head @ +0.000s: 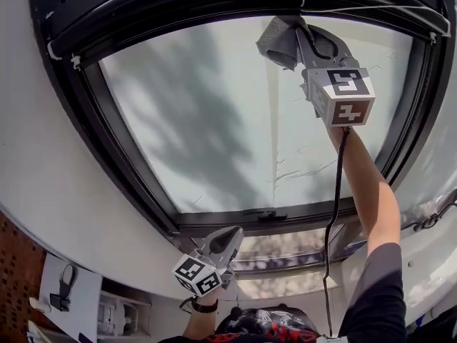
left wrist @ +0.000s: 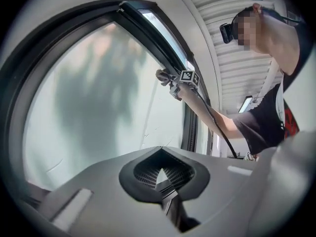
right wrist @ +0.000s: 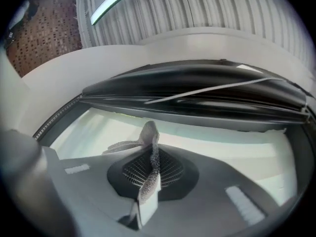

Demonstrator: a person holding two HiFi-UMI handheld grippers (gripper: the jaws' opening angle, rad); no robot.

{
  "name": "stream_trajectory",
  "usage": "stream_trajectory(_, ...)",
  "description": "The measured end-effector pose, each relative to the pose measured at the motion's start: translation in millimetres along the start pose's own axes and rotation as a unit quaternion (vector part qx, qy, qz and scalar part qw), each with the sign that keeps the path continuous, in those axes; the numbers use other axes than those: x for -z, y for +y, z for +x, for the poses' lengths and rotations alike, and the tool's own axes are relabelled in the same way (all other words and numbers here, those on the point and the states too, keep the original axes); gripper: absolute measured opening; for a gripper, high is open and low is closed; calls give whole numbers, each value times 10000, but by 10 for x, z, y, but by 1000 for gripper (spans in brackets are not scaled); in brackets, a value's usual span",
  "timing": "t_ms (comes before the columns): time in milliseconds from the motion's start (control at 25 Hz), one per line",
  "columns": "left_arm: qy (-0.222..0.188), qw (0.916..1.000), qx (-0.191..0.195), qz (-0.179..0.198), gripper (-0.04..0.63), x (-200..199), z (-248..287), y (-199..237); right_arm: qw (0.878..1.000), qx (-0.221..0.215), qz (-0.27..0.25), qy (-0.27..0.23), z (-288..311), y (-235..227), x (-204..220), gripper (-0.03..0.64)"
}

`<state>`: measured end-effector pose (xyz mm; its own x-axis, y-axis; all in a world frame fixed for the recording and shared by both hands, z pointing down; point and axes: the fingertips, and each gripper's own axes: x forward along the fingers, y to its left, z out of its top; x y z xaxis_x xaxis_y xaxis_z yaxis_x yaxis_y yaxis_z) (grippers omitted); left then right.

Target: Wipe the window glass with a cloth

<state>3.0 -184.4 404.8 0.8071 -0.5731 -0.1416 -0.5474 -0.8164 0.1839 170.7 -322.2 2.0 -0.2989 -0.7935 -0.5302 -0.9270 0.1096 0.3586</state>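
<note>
The window glass [head: 214,113] is a large pale pane in a black frame [head: 93,106]. At its top edge my right gripper [head: 294,33] is shut on a grey cloth [head: 277,41], which lies against the glass. In the right gripper view the cloth [right wrist: 149,154] stands pinched between the jaws, with the glass [right wrist: 232,149] just beyond it. My left gripper [head: 223,243] hangs low below the pane's bottom edge, off the glass. Its jaws meet with nothing between them [left wrist: 161,176]. From the left gripper view the right gripper [left wrist: 174,83] and the cloth [left wrist: 163,75] show high on the pane.
A black handle [head: 265,214] sits on the frame's bottom rail. A thin white cord [head: 371,8] runs across the top frame. The right gripper's black cable [head: 333,213] hangs along the person's arm. White wall [head: 43,163] surrounds the window.
</note>
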Motion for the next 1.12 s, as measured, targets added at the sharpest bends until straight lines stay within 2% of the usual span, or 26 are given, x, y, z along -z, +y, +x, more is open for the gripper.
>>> stream_trajectory(200,85,9994,340,-66,3,99,386,-273,9954,799,-372,365,-347,-1063,258,17)
stream_trajectory(400,69,9976,661,-182,3,166,582,-441,9761,1896,-480,949,-842,-2242,606,17)
stream_trajectory(480,87,9975,663,-228,3,172,603,-447,9700,2148,-320,1093,-976,-2507,649,17)
stream_trajectory(600,38,9975,639,-301,2,179,606,-447,9706,2142,-115,1090,-974,-2512,580,17)
stream_trajectory(720,24,9981,527,-309,3,203,566,-416,9857,1482,172,782,-796,-1948,396,17)
stream_trajectory(880,102,9985,480,-239,2,170,377,-257,9996,176,156,172,-552,-594,-37,17)
stream_trajectory(960,40,9995,237,-226,3,130,152,-103,9976,-641,254,-90,-337,254,-211,18)
stream_trajectory(1040,-118,9993,-219,-262,3,88,-154,91,9874,-1480,511,-248,-63,1144,-310,18)
stream_trajectory(1120,-265,9975,-591,-288,3,33,-468,263,9746,-2075,800,-259,180,1893,-342,18)
